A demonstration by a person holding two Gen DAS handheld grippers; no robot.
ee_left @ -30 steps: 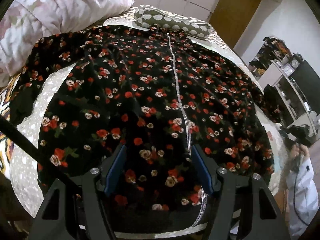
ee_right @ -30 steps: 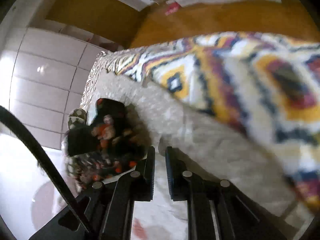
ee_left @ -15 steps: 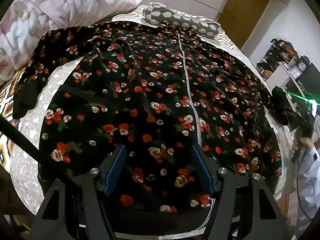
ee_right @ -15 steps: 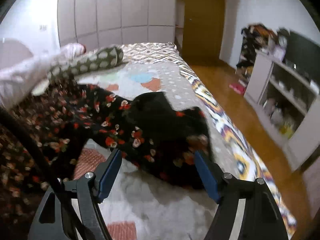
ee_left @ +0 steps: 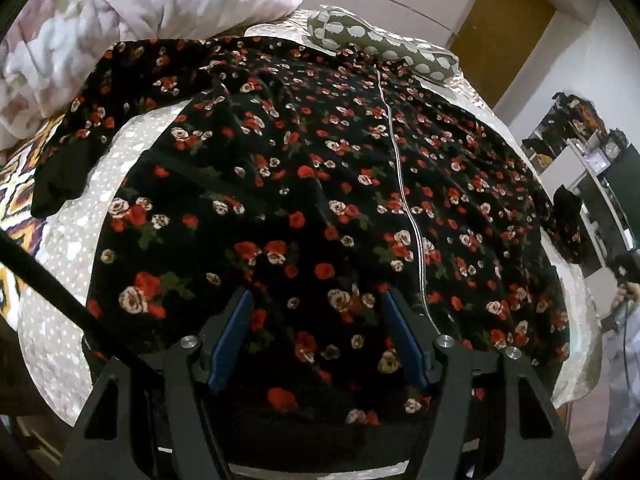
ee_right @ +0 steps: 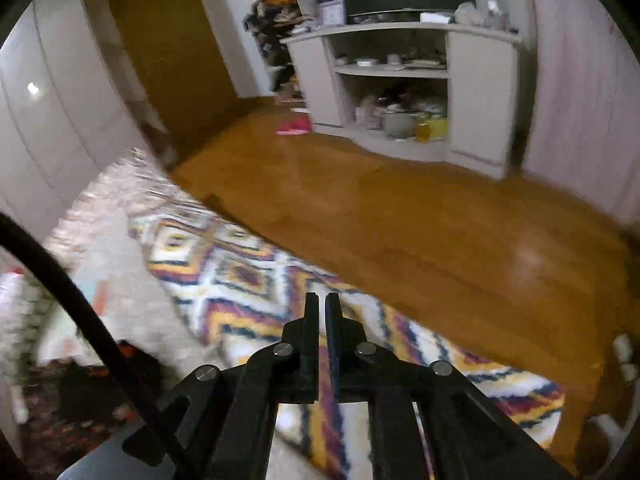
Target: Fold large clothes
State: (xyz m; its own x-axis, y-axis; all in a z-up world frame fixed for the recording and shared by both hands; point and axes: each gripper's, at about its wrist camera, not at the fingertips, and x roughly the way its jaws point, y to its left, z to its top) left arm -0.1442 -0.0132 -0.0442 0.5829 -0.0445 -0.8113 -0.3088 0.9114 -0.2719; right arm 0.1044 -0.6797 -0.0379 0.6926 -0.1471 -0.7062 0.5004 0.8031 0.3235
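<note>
Hovering wide over the hem, the left claw (ee_left: 316,336) is facing the floral garment (ee_left: 320,168) lengthwise up the bed; the right claw (ee_right: 322,308), pinched empty, is pointing away.

floral robe (ee_left: 304,184) covers bed; quilt (ee_left: 120,20), spotted pillow (ee_left: 380,46) crowd far edge; floor (ee_right: 400,208) open.

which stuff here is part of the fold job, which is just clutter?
Job:
- floral garment, spread flat on the bed, zipper up
- left gripper, open above its hem
- right gripper, shut, empty, aimed off the bed

Lying about:
- spotted pillow
- pink quilt
- patterned blanket
- shelf unit
- pink item on floor
</note>
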